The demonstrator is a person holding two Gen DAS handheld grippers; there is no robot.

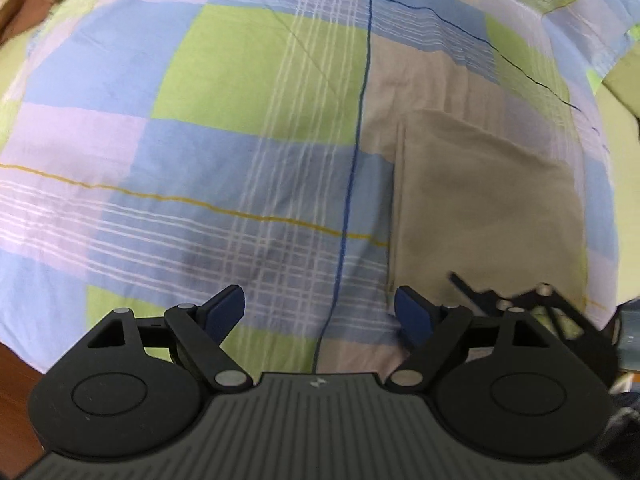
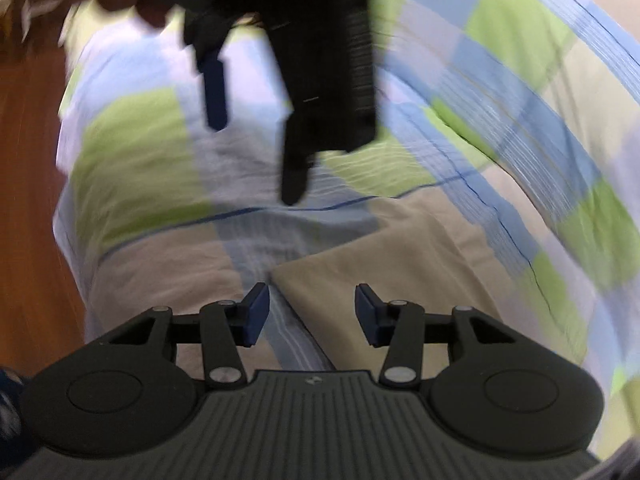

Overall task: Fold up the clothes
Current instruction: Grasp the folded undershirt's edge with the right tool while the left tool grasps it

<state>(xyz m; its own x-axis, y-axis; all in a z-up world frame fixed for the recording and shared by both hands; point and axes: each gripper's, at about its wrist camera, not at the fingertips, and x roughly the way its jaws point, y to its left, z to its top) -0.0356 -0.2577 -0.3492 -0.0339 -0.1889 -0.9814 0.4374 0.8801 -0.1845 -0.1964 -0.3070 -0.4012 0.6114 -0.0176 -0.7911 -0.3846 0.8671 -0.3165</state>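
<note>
The left gripper (image 1: 319, 316) pointed steeply downward, its blue-padded jaws spread wide with nothing between them. The right gripper (image 2: 312, 312) angled down too, jaws partly apart, gripping nothing.

No readable text, label, brand name or number anywhere; only a small pale emblem, not legible, on each claw body.

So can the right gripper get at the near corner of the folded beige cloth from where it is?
Probably yes. The right gripper is open with nothing between its pads, and the folded beige cloth has its corner just ahead, lying flat on the checked bedsheet. The left gripper hangs farther off, not blocking.
</note>
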